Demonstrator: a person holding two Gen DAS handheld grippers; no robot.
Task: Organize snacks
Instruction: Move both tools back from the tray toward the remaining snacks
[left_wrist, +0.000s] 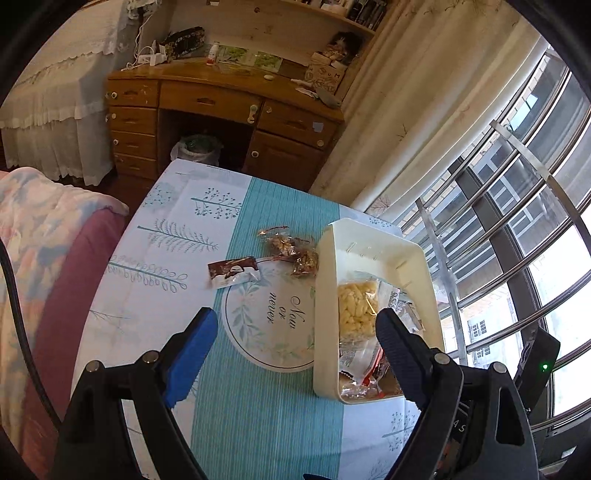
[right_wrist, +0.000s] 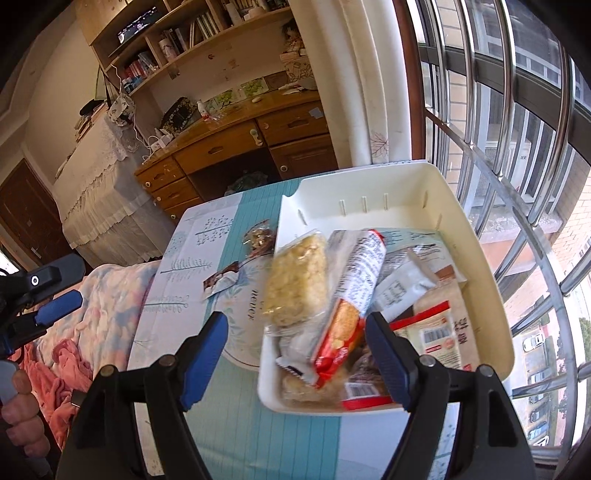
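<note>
Both tools apart, empty; snack bin just ahead-right, choc pack left.

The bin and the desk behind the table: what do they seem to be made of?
The bin looks like cream moulded plastic with a smooth, slightly glossy finish: thin even walls, rounded corners and small moulded ribs inside. The desk looks like wood with a warm, shiny varnish: grain-like brown tone, panelled drawers, reflections on top. Whether it is solid wood or veneer cannot be told.
</note>
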